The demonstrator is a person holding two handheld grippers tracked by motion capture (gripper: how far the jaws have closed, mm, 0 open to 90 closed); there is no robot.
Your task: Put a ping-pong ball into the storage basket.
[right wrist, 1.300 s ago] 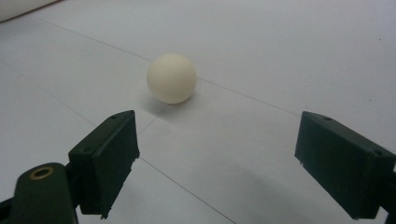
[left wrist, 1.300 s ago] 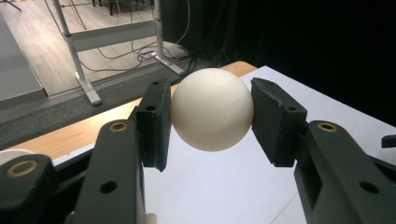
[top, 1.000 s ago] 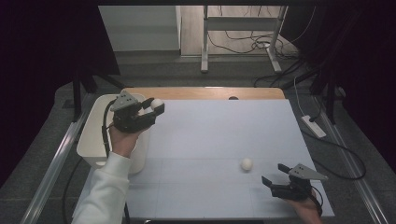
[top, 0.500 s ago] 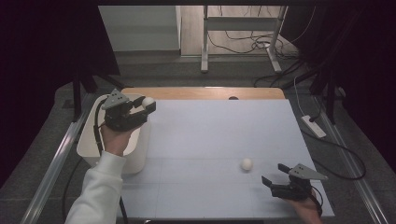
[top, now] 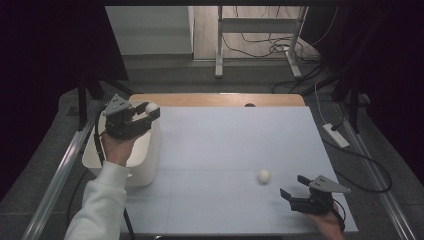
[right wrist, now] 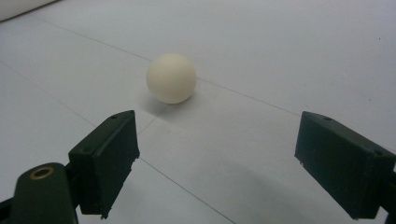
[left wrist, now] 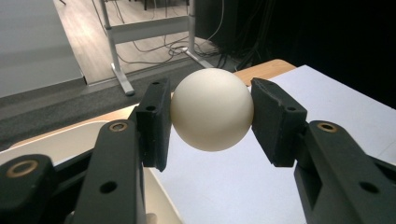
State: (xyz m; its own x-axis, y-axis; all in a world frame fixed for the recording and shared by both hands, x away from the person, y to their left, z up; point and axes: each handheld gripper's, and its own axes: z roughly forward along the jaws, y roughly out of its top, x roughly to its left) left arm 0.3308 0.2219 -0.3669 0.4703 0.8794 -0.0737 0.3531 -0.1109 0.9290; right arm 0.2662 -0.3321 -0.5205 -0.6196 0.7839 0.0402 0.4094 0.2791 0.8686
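My left gripper (top: 150,111) is shut on a cream-white ball (left wrist: 212,109), which sits squarely between the two black pads. In the high view that held ball (top: 151,107) hangs over the far right rim of a white tub (top: 145,162) at the table's left edge. A second cream ball (top: 264,175) lies loose on the white table sheet, right of centre. My right gripper (top: 292,194) rests low near the front right corner, open, its jaws pointing toward that ball (right wrist: 171,78), which lies a short way beyond the fingertips.
The white sheet (top: 225,150) covers a wooden tabletop (top: 220,99) whose far edge shows. A metal rail (top: 60,172) runs along the left side. A table stand (top: 257,30) and cables (top: 345,145) lie on the floor beyond and to the right.
The left hand has carried its ball a little toward the left, over the tub. The right gripper and the loose ball have stayed where they were.
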